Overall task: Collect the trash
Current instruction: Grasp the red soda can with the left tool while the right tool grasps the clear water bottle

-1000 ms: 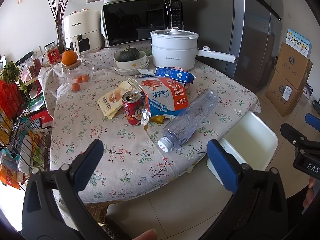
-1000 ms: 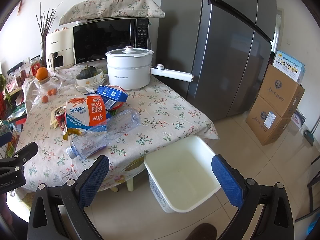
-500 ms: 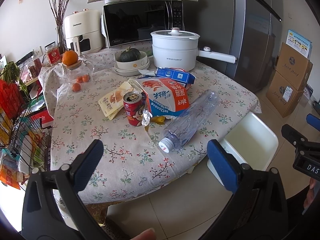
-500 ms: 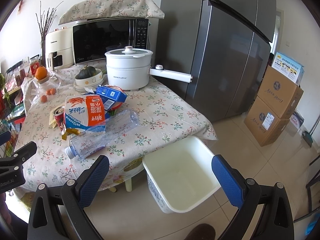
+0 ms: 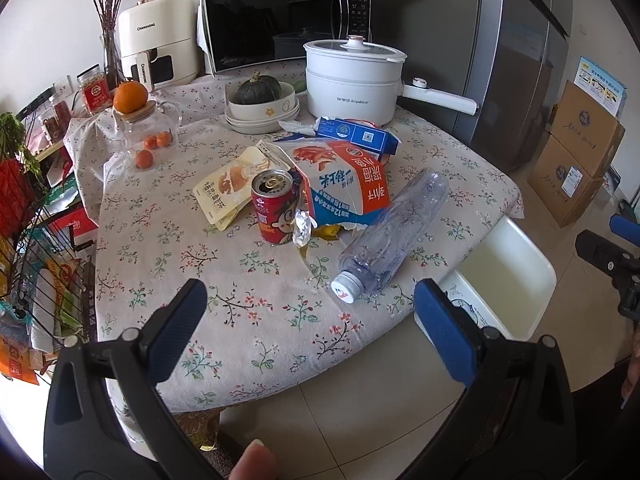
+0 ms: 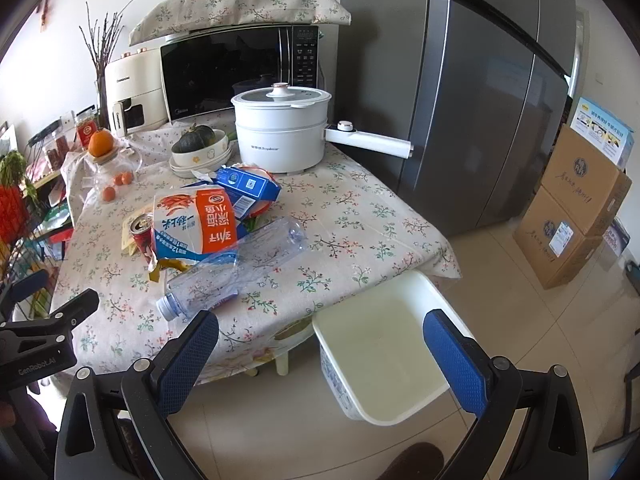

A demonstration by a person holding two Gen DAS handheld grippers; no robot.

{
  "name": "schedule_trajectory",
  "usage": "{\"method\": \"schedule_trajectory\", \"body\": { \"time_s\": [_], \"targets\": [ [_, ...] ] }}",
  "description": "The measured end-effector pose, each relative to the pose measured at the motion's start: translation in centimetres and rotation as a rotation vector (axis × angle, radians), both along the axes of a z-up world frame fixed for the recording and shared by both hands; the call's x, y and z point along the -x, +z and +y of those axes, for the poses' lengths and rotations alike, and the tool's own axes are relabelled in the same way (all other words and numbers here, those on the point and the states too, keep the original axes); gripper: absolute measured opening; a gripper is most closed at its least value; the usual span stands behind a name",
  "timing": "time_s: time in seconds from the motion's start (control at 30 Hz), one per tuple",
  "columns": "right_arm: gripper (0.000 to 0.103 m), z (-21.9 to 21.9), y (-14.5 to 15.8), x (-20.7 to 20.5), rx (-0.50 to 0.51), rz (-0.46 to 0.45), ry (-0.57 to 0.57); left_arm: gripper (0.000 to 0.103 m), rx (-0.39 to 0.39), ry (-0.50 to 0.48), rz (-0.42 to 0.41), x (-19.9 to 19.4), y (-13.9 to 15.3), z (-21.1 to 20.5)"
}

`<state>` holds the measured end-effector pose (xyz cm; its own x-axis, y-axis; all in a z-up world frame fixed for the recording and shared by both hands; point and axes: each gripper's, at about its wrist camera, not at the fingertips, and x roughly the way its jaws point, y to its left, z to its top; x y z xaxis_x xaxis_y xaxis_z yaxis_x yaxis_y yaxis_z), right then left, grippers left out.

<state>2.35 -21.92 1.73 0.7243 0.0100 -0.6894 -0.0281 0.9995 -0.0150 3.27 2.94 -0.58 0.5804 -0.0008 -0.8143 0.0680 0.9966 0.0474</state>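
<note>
Table with floral cloth, trash grouped at its centre. From left: yellow snack wrappers lie flat; just to their right stands a red drink can, upright, tab opened, touching a crumpled foil scrap. A torn white, orange and blue food bag rests against the can, and a blue carton lies behind it. A clear plastic bottle lies on its side, white cap toward the near table edge. Right of the table, on the floor and partly beneath its corner, stands an empty white bin. Left gripper: blue-padded fingers spread wide, holding nothing, hovering before the near table edge. Right gripper: fingers likewise apart and empty, poised above the bin, with the bottle cap just beyond its left fingertip.
</note>
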Motion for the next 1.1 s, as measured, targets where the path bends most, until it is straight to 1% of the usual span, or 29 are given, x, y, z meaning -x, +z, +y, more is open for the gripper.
{"method": "schedule_trajectory", "body": {
  "time_s": [0.1, 0.17, 0.23, 0.27, 0.33, 0.4, 0.47, 0.53, 0.57, 0.63, 0.77, 0.83, 0.9, 1.07, 1.1],
  "targets": [
    [0.103, 0.1, -0.2, -2.0, -0.023, 0.062, 0.025, 0.103, -0.054, -0.035, 0.023, -1.1, -0.1, 0.5],
    [0.103, 0.1, -0.6, -3.6, -0.055, 0.111, 0.039, 0.103, -0.052, -0.033, 0.048, -2.1, -0.3, 1.4],
    [0.103, -0.3, -1.3, -5.2, -0.124, 0.153, 0.04, 0.103, 0.013, -0.021, 0.067, -3.4, -0.7, 2.6],
    [0.103, -0.4, -1.8, -6.0, -0.163, 0.174, 0.039, 0.103, 0.03, -0.005, 0.078, -4.1, -0.8, 3.3],
    [0.103, -0.6, -2.9, -7.7, -0.212, 0.221, 0.026, 0.103, 0.061, 0.028, 0.067, -5.5, -1.2, 4.6],
    [0.103, -0.6, -4.2, -8.9, -0.236, 0.252, 0.018, 0.103, 0.1, 0.044, 0.064, -6.8, -1.7, 5.6],
    [0.103, -0.5, -5.4, -10.1, -0.239, 0.283, 0.004, 0.102, 0.144, 0.039, 0.048, -7.8, -2.5, 6.3],
    [0.103, -0.4, -6.5, -11.1, -0.254, 0.331, 0.004, 0.096, 0.148, 0.036, 0.042, -8.9, -3.4, 6.8],
    [0.103, -0.3, -6.8, -11.6, -0.266, 0.349, 0.007, 0.095, 0.172, 0.022, 0.054, -9.8, -4.0, 6.7],
    [0.103, 0.2, -7.2, -12.3, -0.275, 0.363, 0.014, 0.089, 0.181, -0.017, 0.048, -11.1, -4.6, 6.7],
    [0.103, 1.2, -7.7, -13.5, -0.282, 0.374, 0.021, 0.084, 0.208, -0.073, 0.065, -13.2, -6.3, 6.2],
    [0.103, 1.3, -8.1, -14.1, -0.323, 0.394, 0.018, 0.08, 0.189, -0.102, 0.062, -13.9, -6.6, 5.6],
    [0.103, 1.6, -8.4, -14.6, -0.356, 0.41, 0.012, 0.077, 0.176, -0.124, 0.049, -14.5, -6.7, 5.2],
    [0.103, 2.6, -8.8, -15.8, -0.359, 0.417, -0.007, 0.074, 0.167, -0.152, 0.036, -15.7, -7.2, 5.1],
    [0.103, 2.8, -8.9, -16.0, -0.361, 0.418, -0.008, 0.07, 0.174, -0.153, 0.038, -15.8, -7.3, 5.2]
  ]
}}
